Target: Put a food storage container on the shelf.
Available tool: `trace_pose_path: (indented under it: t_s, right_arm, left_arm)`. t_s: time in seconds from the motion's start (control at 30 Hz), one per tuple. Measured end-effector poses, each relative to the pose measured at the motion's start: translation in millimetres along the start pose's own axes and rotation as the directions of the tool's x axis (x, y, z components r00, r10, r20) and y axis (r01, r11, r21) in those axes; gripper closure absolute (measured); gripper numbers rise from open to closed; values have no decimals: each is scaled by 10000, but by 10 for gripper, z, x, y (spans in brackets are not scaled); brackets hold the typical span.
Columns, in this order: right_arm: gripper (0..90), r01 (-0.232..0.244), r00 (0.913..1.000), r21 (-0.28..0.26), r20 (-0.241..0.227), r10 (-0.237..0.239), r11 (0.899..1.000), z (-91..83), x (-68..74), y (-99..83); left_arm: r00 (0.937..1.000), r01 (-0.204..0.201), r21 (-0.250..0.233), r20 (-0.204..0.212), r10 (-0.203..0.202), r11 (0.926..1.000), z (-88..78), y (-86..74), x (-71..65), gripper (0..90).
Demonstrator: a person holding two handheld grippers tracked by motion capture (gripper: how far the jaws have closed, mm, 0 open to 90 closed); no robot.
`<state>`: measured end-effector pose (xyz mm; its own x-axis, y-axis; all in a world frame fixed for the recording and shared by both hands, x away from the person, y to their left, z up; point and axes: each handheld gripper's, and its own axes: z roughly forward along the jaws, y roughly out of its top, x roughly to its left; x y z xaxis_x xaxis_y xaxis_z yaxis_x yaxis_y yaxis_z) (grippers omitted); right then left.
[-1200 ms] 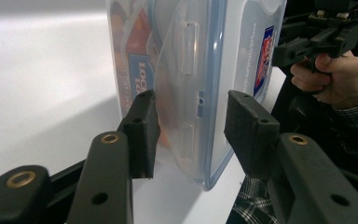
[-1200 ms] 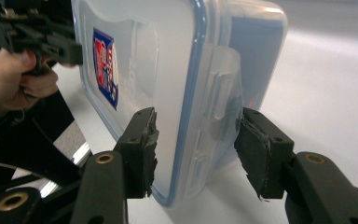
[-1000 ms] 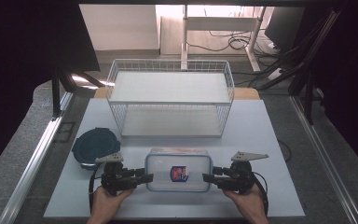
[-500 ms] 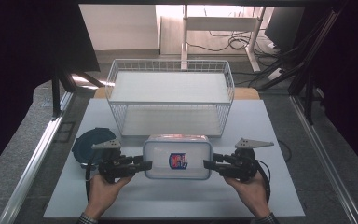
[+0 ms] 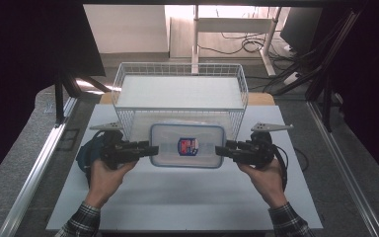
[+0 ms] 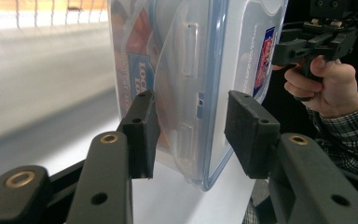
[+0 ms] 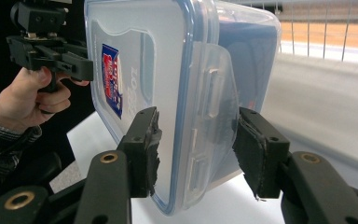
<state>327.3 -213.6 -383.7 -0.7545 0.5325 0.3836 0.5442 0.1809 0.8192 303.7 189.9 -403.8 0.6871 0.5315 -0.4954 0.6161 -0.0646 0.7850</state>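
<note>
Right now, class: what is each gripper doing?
Left gripper: shut on the clear lidded food container.
Right gripper: shut on its other end.

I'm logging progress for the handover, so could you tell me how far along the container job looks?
Done: the clear plastic container is gripped at both ends, left gripper and right gripper each shut on a side latch, lid on. In hand: it appears lifted, just in front of the white wire basket. Left, probably: carrying it over the rim and setting it inside. The dark object at left lies untouched.
</note>
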Motion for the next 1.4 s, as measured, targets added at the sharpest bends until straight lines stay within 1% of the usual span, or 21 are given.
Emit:
trace_pose_path:
  t_s: [0.07, 0.1, 0.23, 0.27, 0.3, 0.33, 0.37, 0.43, 0.47, 0.5, 0.53, 0.57, 0.6, 0.67, 0.7, 0.83, 0.87, 0.97, 1.13, 1.17, 1.4]
  right_arm:
    - [510, 34, 10000, -86, -33, -35, 10000, 7, -18, 119]
    - [510, 34, 10000, -86, -33, -35, 10000, 7, -18, 119]
    - [509, 170, 9999, -206, 13, -170, 9996, 16, -25, 345]
    - [509, 170, 9999, -206, 13, -170, 9996, 16, -25, 345]
    - [508, 219, 9997, -264, 67, -217, 9994, 18, -33, 438]
    - [508, 219, 9997, -264, 67, -217, 9994, 18, -33, 438]
    - [506, 263, 9996, -306, 125, -260, 9992, 24, -52, 528]
    - [505, 246, 9996, -301, 146, -242, 9992, 30, -67, 610]
    - [506, 241, 9996, -332, 126, -237, 9992, 34, -76, 647]
    - [506, 220, 9997, -379, 129, -215, 9990, 42, -83, 684]
    - [506, 183, 9998, -381, 120, -179, 9991, 49, -90, 723]
    - [506, 115, 9999, -394, 111, -111, 9992, 58, -97, 763]
    - [506, 98, 9999, -420, 99, -94, 9991, 69, -106, 804]
    - [506, 92, 9999, -419, 104, -88, 9991, 79, -114, 848]
    - [506, 121, 9999, -449, 100, -117, 9989, 95, -129, 941]
    - [506, 70, 9999, -507, 117, -64, 9987, 124, -169, 1126]
    - [506, 70, 9999, -507, 117, -64, 9987, 124, -169, 1126]
    - [506, 48, 9999, -515, 130, -41, 9987, 165, -231, 1285]
    - [505, -30, 9998, -387, 203, 38, 9992, 214, -294, 1406]
    - [502, -56, 9997, -338, 249, 65, 9994, 248, -328, 1445]
    - [490, -238, 9985, -190, 494, 247, 9995, 383, -435, 1484]
  left_arm:
    - [10000, -25, -12, -66, 25, 10000, -29, 131, 1, 550]
    - [10000, -25, -12, -66, 25, 10000, -29, 131, 1, 550]
    - [10000, -45, -39, -61, 45, 10000, -69, 343, 33, 550]
    - [10000, -45, -39, -61, 45, 10000, -69, 343, 33, 550]
    - [10000, -69, -21, -55, 69, 10000, -75, 428, 50, 550]
    - [10000, -69, -21, -55, 69, 10000, -75, 428, 50, 550]
    - [10000, -53, -8, -65, 53, 10000, -75, 470, 58, 550]
    - [9999, -126, 9, -76, 126, 9999, -89, 609, 86, 550]
    - [9999, -126, 9, -76, 126, 9999, -89, 609, 86, 550]
    - [9999, -148, 25, -77, 148, 9999, -105, 709, 112, 550]
    - [9999, -148, 25, -77, 148, 9999, -105, 709, 112, 550]
    - [9999, -126, -26, -79, 125, 9999, -124, 801, 140, 550]
    - [9999, -126, -26, -79, 125, 9999, -124, 801, 140, 550]
    - [9999, -139, 2, -87, 139, 9999, -142, 888, 171, 550]
    - [9999, -109, -40, -79, 109, 9999, -150, 930, 183, 550]
    - [9999, -88, -132, -83, 87, 9999, -172, 1103, 239, 550]
    - [10000, -4, -138, -75, 3, 9999, -173, 1146, 251, 550]
    - [10000, 17, -122, -34, -18, 9999, -164, 1295, 339, 550]
    - [9997, 229, -215, 28, -229, 9995, -134, 1363, 442, 549]
    - [9994, 344, -231, 33, -343, 9991, -111, 1374, 496, 549]
    - [9972, 746, -364, 11, -746, 9966, -39, 1388, 662, 546]
